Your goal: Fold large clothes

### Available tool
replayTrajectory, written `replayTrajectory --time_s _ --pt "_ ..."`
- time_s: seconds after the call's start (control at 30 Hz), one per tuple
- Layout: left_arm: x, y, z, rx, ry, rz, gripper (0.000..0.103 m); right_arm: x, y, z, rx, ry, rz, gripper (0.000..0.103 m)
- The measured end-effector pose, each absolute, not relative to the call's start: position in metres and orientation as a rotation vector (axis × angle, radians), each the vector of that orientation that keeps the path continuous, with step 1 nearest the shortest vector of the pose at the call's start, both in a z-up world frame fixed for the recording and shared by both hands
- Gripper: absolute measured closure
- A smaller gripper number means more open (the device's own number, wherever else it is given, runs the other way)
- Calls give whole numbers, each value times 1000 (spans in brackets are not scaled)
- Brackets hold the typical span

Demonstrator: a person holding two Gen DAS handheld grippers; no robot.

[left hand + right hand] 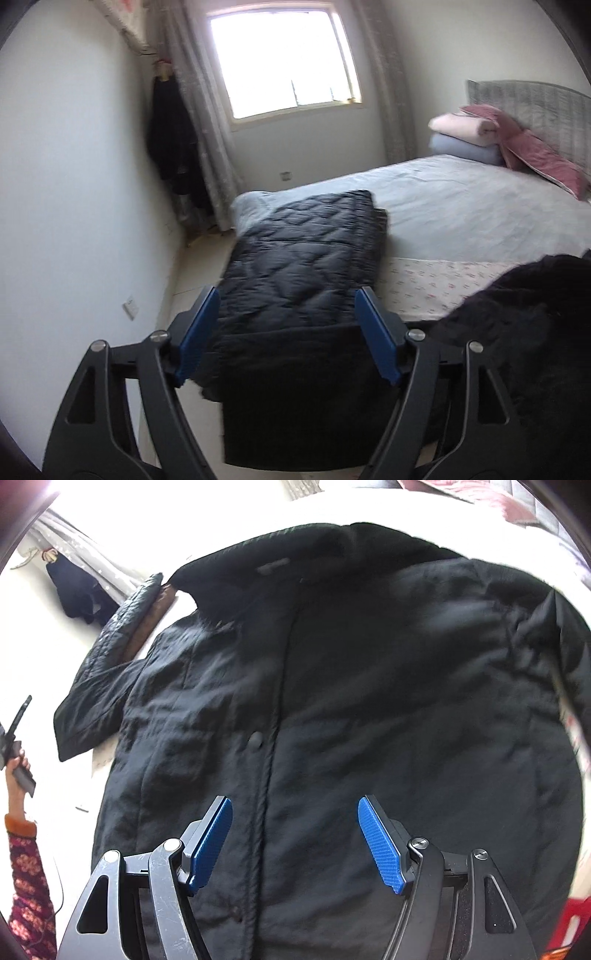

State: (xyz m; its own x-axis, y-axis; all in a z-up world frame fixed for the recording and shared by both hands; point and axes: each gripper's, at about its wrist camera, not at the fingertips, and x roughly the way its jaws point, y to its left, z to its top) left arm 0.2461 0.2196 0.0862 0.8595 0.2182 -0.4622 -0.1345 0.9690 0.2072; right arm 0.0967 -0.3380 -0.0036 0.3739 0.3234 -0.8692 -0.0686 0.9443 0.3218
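White walls (74, 184); pale floor (192, 266). Bright window (284, 62) in far wall, grey curtains (199, 122) either side. Dark garments (173, 147) hanging in left corner. Bed (461, 206) with pale grey cover, grey headboard (535, 107), pink pillow (535, 158), folded pink and blue blankets (461, 136). Daylight only.

Black linkages, blue pads (212, 843), floral-looking sleeve (26, 882)

Left wrist views across bed (461, 206); right wrist looks down on coat (332, 686).

coat (332, 701) flat on bed (461, 206), quilted jacket (295, 251) at its left
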Motion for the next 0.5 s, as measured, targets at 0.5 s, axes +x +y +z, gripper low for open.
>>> replayTrajectory --time_s 0.5 --pt "331 -80 19 431 599 -582 22 243 -323 32 -329 885 288 31"
